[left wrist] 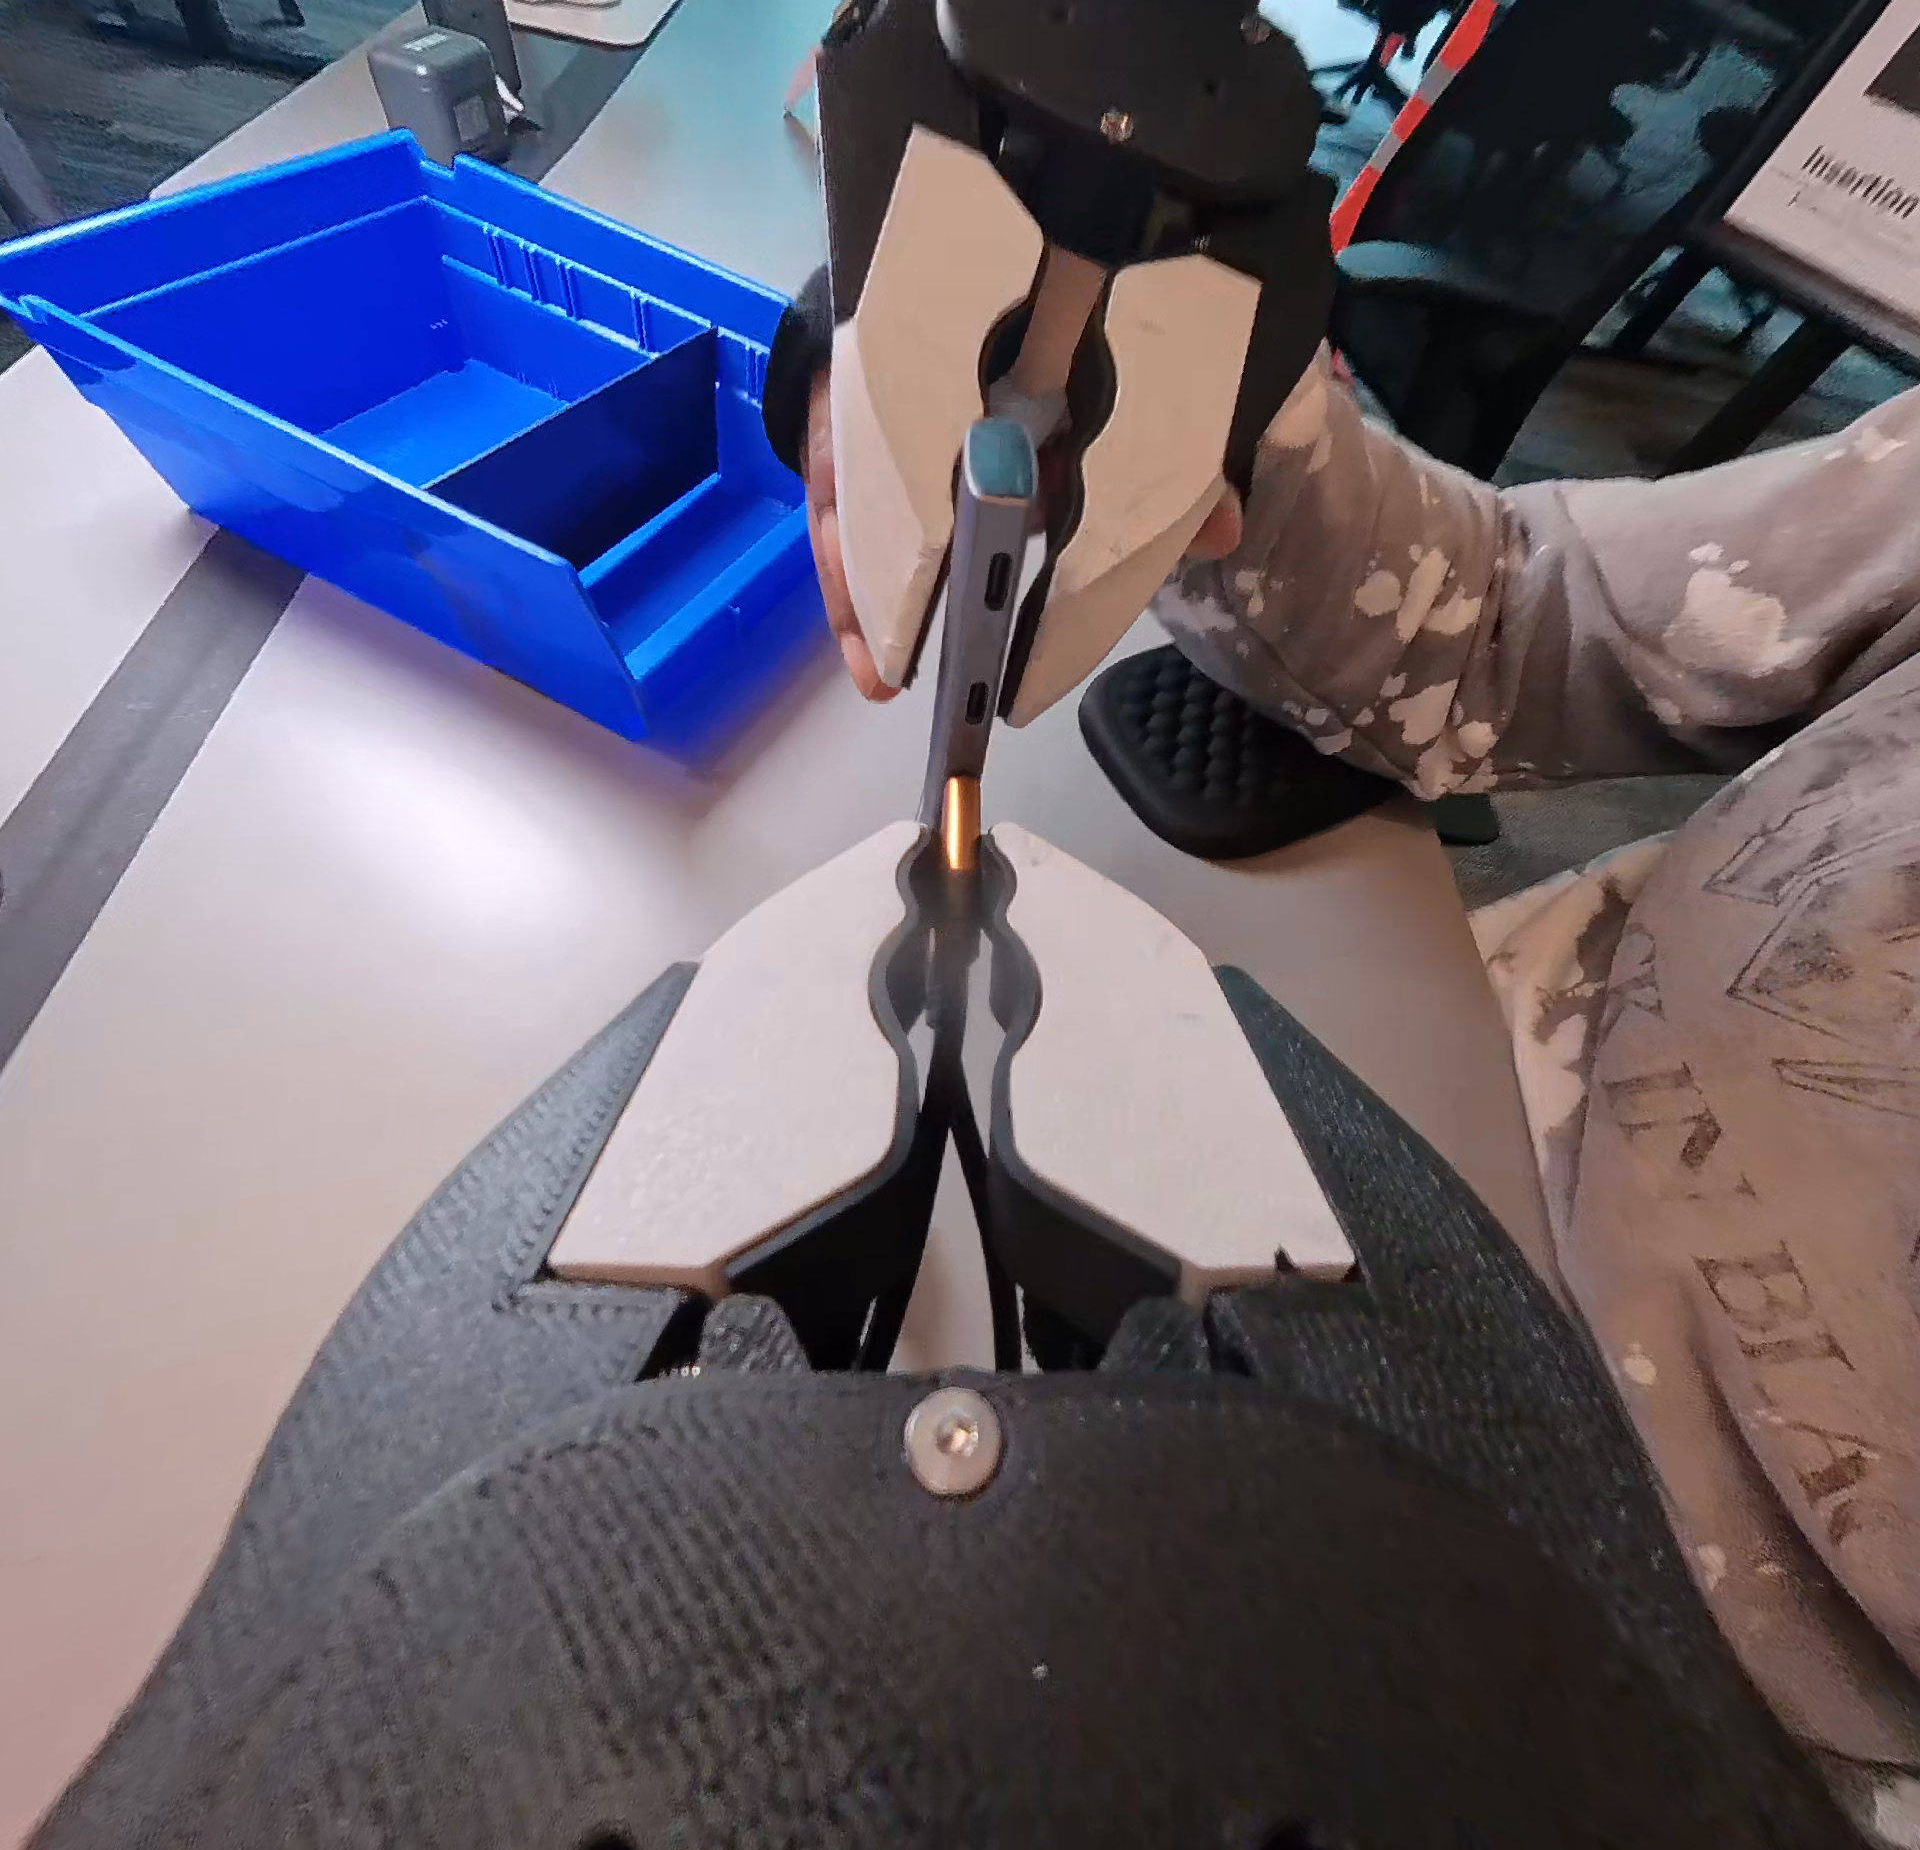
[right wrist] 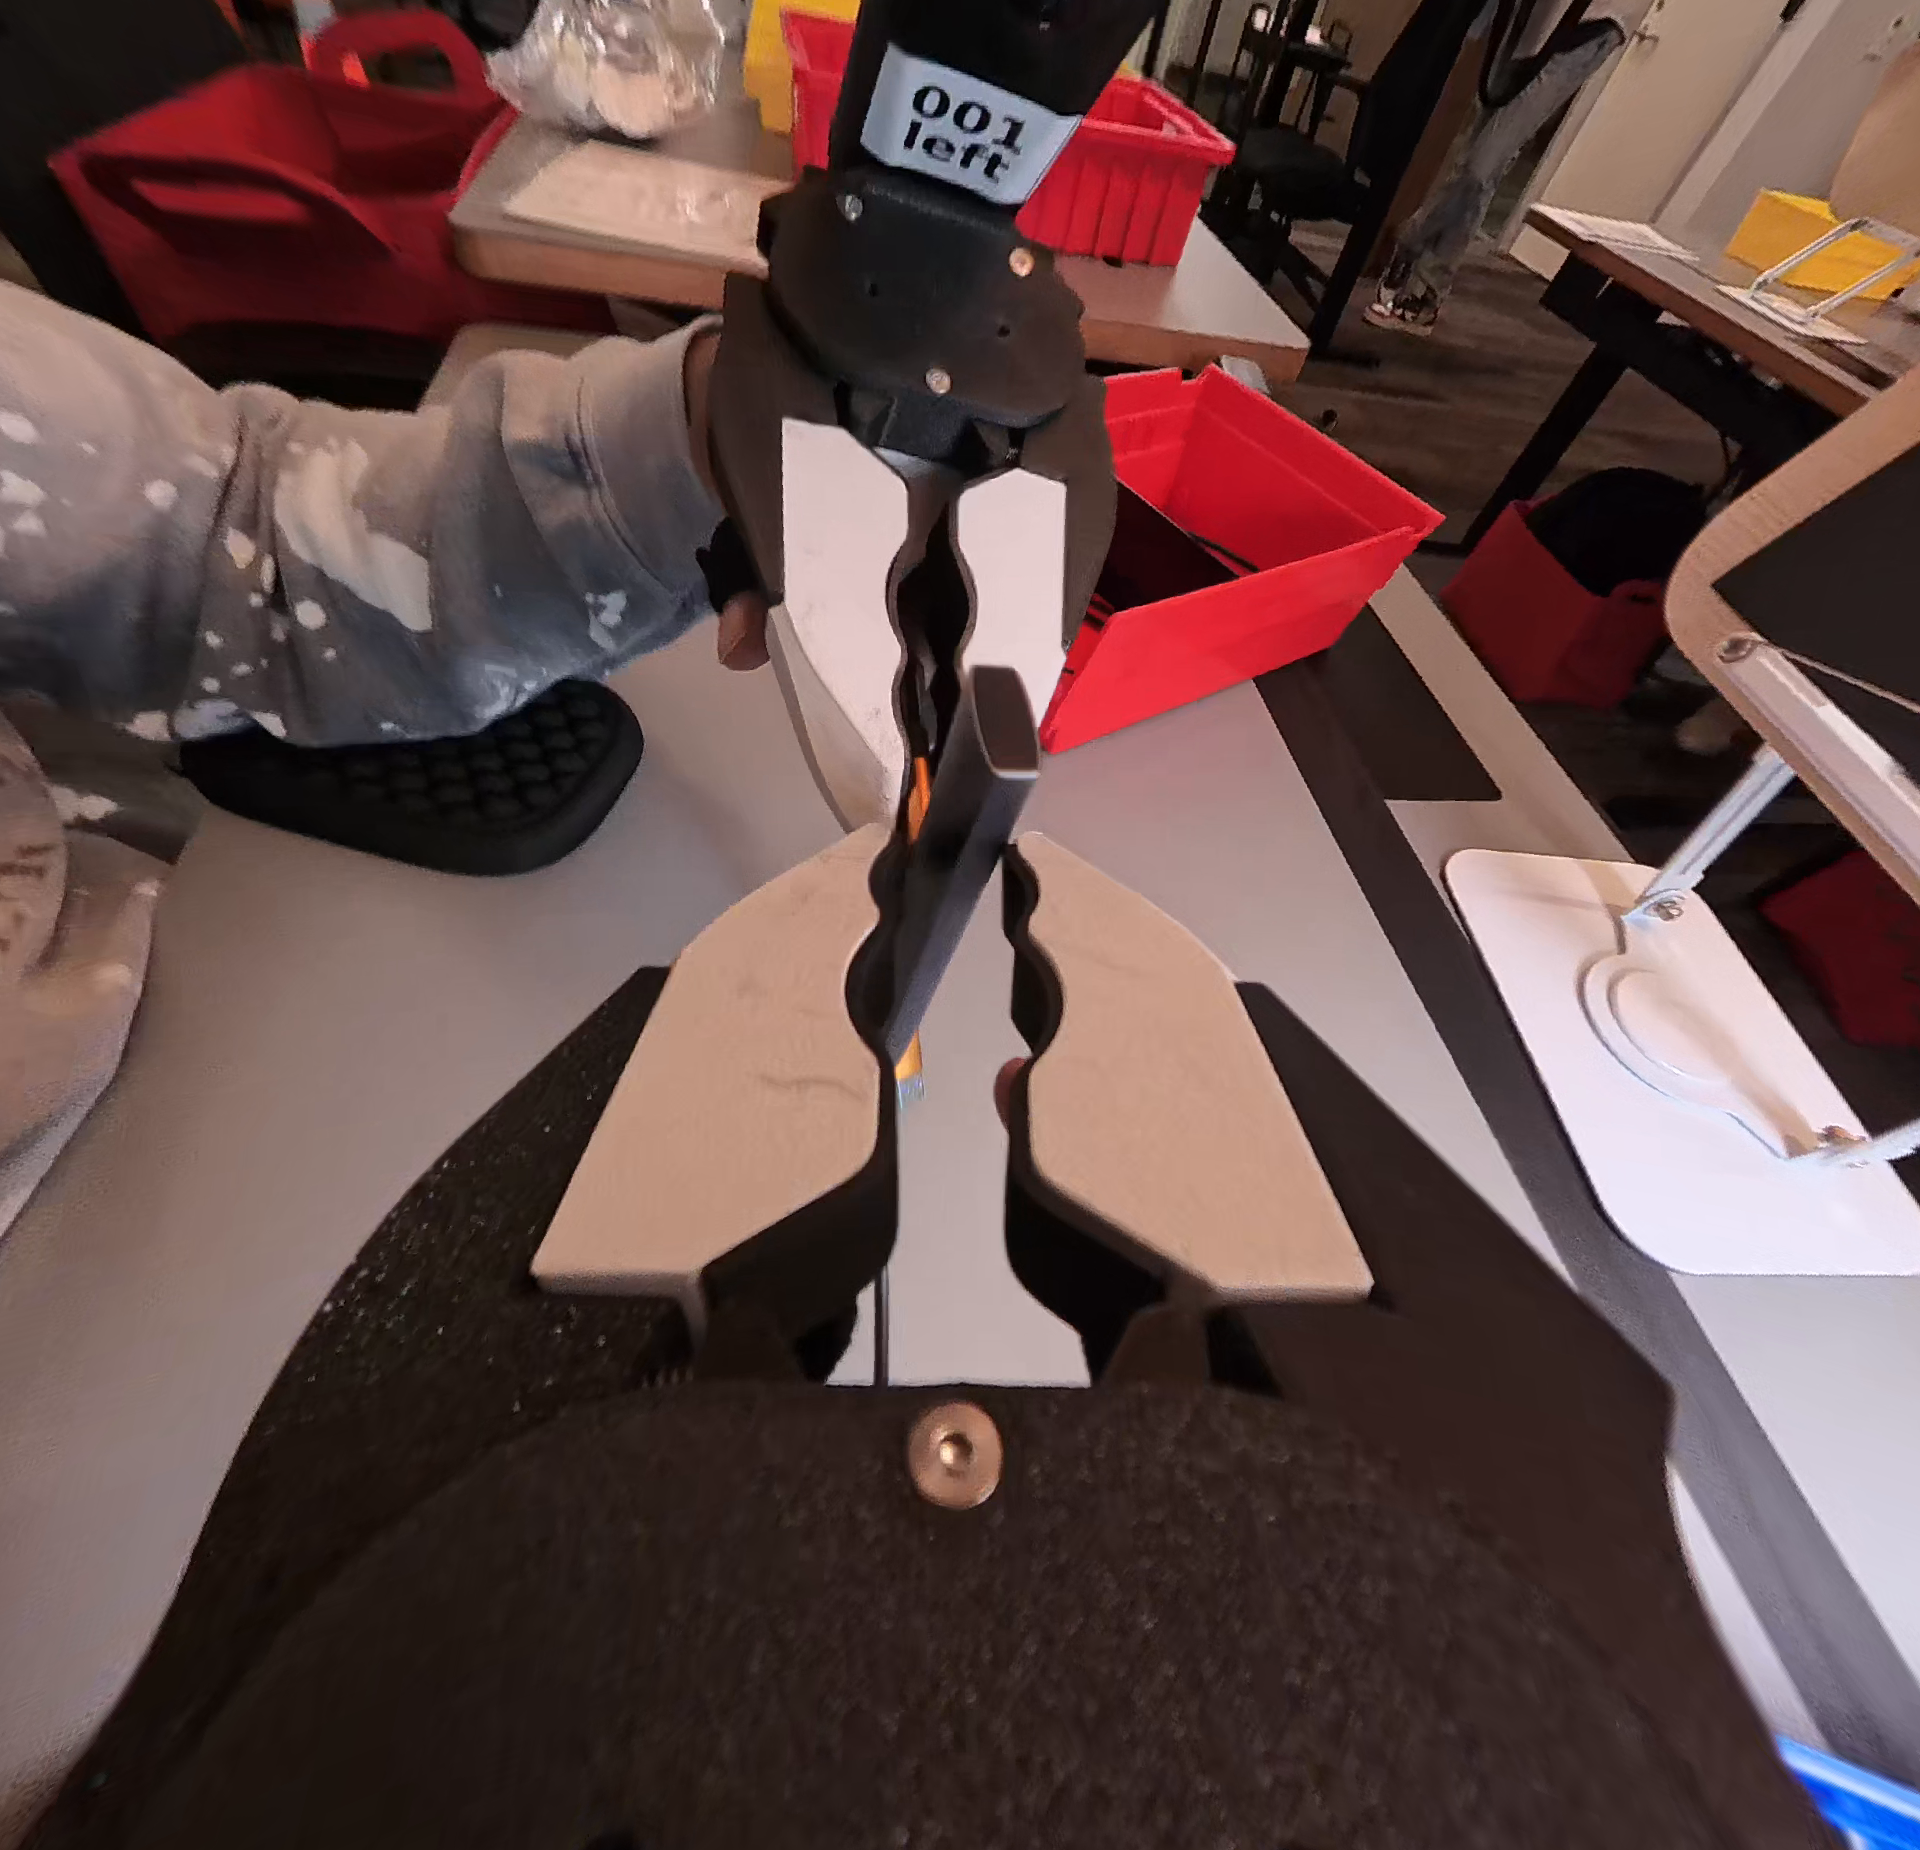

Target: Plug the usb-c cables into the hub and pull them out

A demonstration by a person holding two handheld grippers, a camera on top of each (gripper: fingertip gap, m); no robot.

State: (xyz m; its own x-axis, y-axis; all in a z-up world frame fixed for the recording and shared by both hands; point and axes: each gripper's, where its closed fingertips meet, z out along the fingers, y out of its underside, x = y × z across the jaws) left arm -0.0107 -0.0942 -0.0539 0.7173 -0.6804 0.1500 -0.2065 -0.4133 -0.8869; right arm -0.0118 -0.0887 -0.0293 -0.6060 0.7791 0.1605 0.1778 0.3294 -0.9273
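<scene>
My left gripper (left wrist: 954, 836) is shut on an orange usb-c plug (left wrist: 958, 824) with black cable running back between its fingers. The plug's end meets the lowest port on the edge of a slim grey hub (left wrist: 982, 574); no metal tip shows. My right gripper (left wrist: 961, 694) is shut on the hub and holds it above the table. In the right wrist view my right gripper (right wrist: 948, 844) clamps the hub (right wrist: 966, 865), with the left gripper (right wrist: 925, 761) and the orange plug (right wrist: 914, 798) behind it. Another orange piece (right wrist: 909, 1062) shows under the hub.
A blue bin (left wrist: 416, 398) stands on the grey table (left wrist: 364, 917) at the left. A black wrist rest (left wrist: 1226, 761) lies under the person's sleeve. A red bin (right wrist: 1247, 574) and a white monitor stand base (right wrist: 1662, 1073) are at the right.
</scene>
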